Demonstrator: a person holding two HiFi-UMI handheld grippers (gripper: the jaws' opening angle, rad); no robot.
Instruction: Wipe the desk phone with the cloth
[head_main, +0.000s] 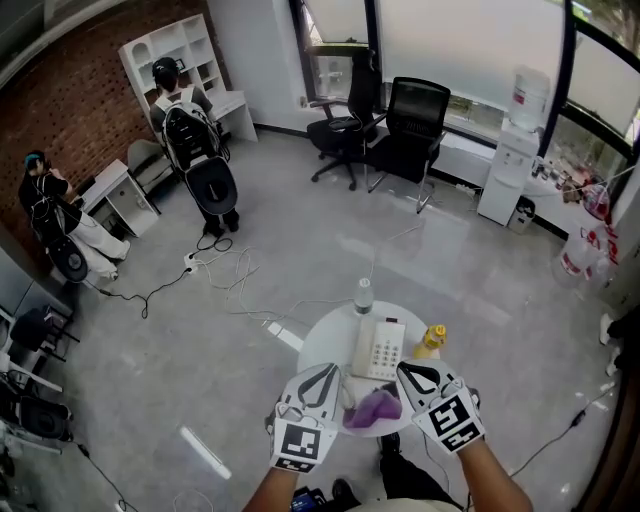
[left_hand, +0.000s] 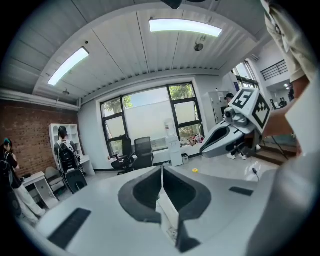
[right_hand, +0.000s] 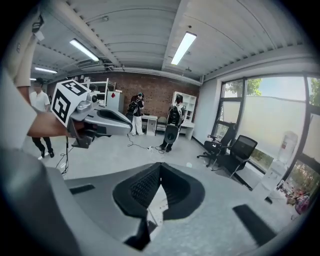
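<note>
**Phone and cloth sit on the round table, both grippers empty**

The desk phone (head_main: 380, 349) lies flat on the small round white table (head_main: 322, 345). The purple cloth (head_main: 373, 408) is crumpled at the table's near edge, just beside the phone's near end; whether the two touch I cannot tell. A clear bottle (head_main: 363, 296) stands at the far edge beyond the phone, and a yellow bottle (head_main: 432, 340) stands near the phone's right side.

In the head view the left gripper (left_hand: 161, 169) and the right gripper (right_hand: 159, 165) flank the cloth, one on each side. Both pairs of jaws are clenched together with nothing between them. Each gripper's own view looks out level across the room.

White cables (head_main: 215, 265) trail over the grey floor. Black office chairs (head_main: 415, 125) and a water dispenser (head_main: 515, 165) stand by the windows. Two people with backpacks (head_main: 190, 140) are near the brick wall
</note>
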